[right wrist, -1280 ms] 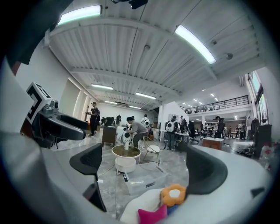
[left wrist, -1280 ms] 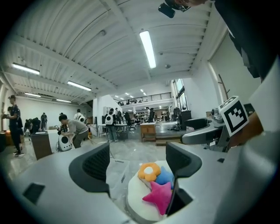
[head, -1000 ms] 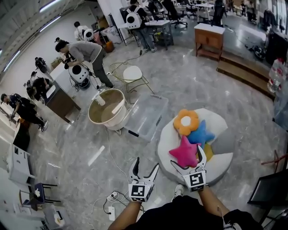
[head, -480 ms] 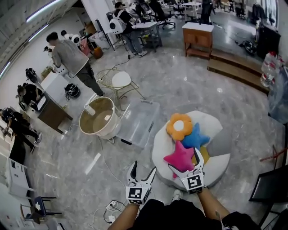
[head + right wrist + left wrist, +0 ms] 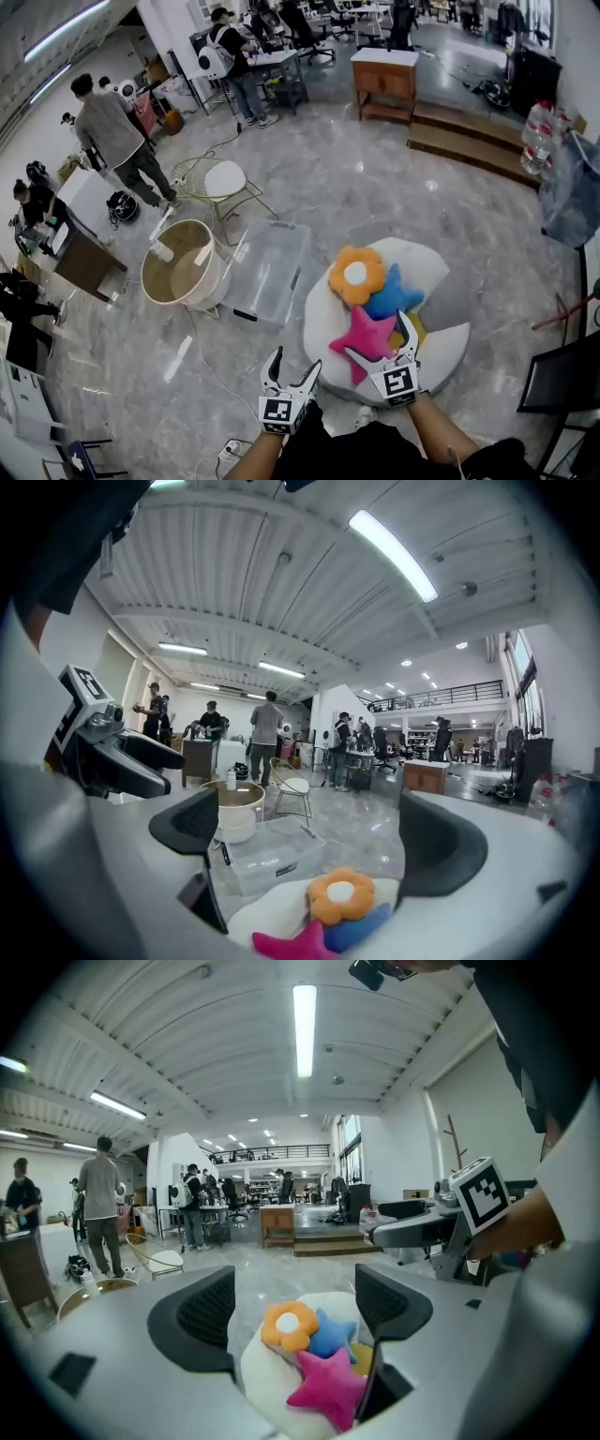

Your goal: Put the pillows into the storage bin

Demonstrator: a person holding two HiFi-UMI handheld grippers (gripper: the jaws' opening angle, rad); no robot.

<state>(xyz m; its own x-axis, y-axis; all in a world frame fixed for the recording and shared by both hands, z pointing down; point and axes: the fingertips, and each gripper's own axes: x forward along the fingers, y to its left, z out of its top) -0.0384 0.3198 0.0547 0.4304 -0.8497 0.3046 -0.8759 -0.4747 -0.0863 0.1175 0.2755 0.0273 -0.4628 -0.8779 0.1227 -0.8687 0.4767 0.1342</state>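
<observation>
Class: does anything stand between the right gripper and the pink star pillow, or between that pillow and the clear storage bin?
Nothing visible does. The right gripper, jaws apart, hovers right at the pink star pillow. The storage bin sits on the floor just beside the white cushion that the pillow lies on, with nothing between them.

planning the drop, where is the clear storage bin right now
In the head view the clear storage bin sits just left of centre, between the round tub and the white cushion.
</observation>
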